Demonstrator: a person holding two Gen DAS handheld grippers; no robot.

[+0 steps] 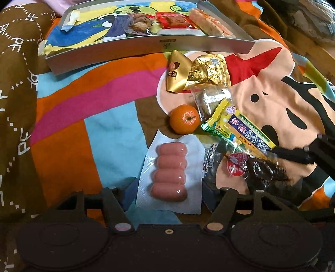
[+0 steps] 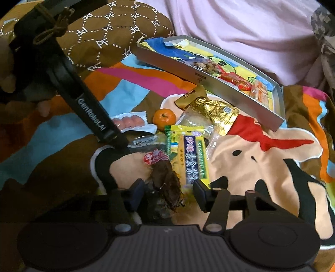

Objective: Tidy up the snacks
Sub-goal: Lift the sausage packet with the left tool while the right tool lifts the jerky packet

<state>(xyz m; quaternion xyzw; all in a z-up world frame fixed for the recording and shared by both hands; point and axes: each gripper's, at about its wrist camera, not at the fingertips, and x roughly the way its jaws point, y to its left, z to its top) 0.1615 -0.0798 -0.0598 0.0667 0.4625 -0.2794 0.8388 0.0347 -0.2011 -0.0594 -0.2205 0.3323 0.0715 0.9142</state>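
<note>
A pack of pink sausages (image 1: 170, 170) lies between the open fingers of my left gripper (image 1: 168, 193); it also shows in the right wrist view (image 2: 128, 122). My right gripper (image 2: 167, 193) is open around a dark dried-snack packet (image 2: 166, 182), beside a yellow biscuit bar (image 2: 191, 154). Its finger reaches into the left wrist view (image 1: 293, 153) over the same packet (image 1: 259, 171). A mandarin (image 1: 184, 119), gold packets (image 1: 207, 72) and a clear packet (image 1: 211, 100) lie in the pile. A grey tray (image 1: 146, 49) behind holds three snacks (image 1: 175, 19).
Everything lies on a colourful cartoon bedspread (image 1: 88, 134). A brown patterned pillow (image 1: 14, 83) is at the left. Pink fabric (image 2: 240, 31) lies behind the tray (image 2: 209, 83). The left gripper's body (image 2: 83, 104) crosses the right wrist view.
</note>
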